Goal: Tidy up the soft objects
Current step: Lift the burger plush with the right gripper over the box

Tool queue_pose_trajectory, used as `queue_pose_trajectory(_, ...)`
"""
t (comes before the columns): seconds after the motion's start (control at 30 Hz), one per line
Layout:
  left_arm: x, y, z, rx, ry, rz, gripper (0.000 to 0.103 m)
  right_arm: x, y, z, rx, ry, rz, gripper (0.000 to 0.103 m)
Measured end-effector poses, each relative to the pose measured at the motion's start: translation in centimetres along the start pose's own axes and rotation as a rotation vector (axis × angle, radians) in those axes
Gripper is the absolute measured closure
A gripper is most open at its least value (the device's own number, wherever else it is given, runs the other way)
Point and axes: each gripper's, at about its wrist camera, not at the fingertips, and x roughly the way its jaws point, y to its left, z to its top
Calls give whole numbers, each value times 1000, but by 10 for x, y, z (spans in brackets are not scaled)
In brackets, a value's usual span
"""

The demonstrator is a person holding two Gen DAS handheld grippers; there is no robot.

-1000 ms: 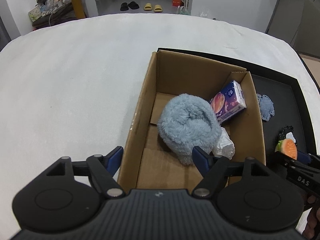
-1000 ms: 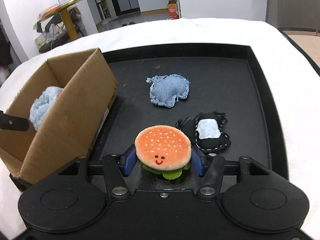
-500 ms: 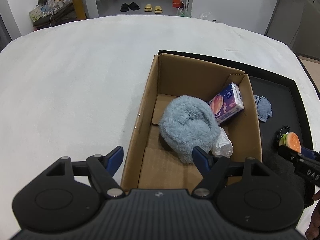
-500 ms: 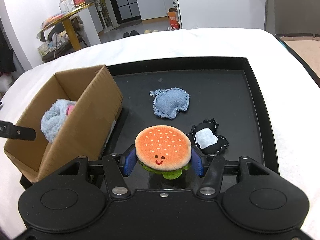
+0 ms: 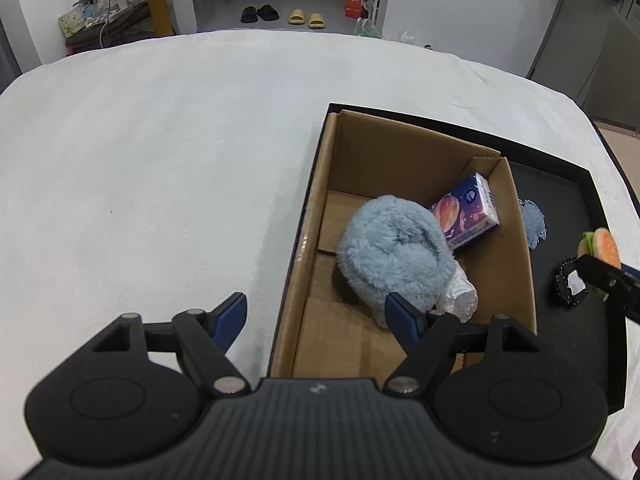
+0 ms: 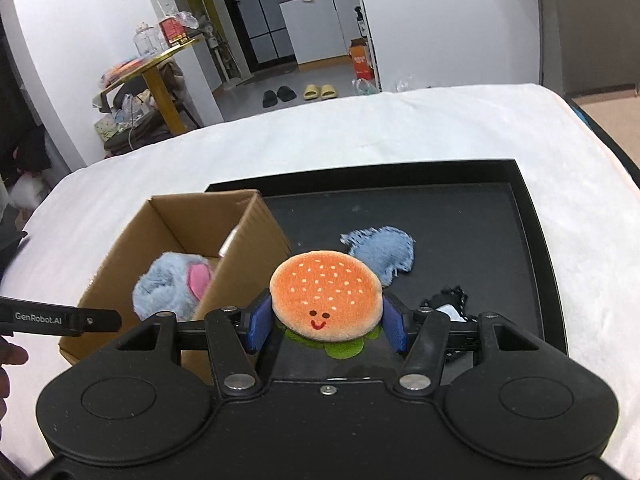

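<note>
Right wrist view: right claw (image 6: 325,322) clenched on plush burger (image 6: 325,300), lifted clear of black tray (image 6: 536,256), beside cardboard box (image 6: 256,236). Denim patch (image 6: 386,254) and black-and-white patch (image 6: 450,306) lying on tray floor. Left wrist view: left claw (image 5: 316,316) released, fingers spread astride box's near left wall; fluffy blue plush (image 5: 394,250) and tissue pack (image 5: 466,210) inside box.

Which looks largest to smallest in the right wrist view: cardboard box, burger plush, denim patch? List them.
1. cardboard box
2. burger plush, though it sits close to the camera in the right gripper, so its apparent size is inflated
3. denim patch, lying farther off on the black tray; true order of these two is unsure.
</note>
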Motion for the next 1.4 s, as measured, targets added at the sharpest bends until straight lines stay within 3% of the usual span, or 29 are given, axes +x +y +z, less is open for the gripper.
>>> queue_pose_trajectory(0.47, 0, 13, -5, -53, -18, -68, 36, -7, 38, 21, -77, -66, 36, 48)
queue_pose_trajectory(0.57, 0, 14, -6, -48, -17, -71, 45, -6, 46, 24, -96, -80, 50, 48)
queue_pose_trajectory(0.73, 5, 19, -7, -46, 17, -91, 70, 0, 62, 29, -114, -90, 74, 48)
queue_pose_trajectory(0.93, 7, 24, -7, -41, 20, -87, 83, 7, 74, 34, -137, -85, 82, 48)
queue_pose_trajectory(1.17, 13, 32, -4, -51, 37, -104, 91, 17, 82, 37, -157, -85, 77, 48)
queue_pose_trajectory(1.4, 16, 36, -3, -60, 48, -113, 91, 29, 91, 41, -173, -77, 74, 48)
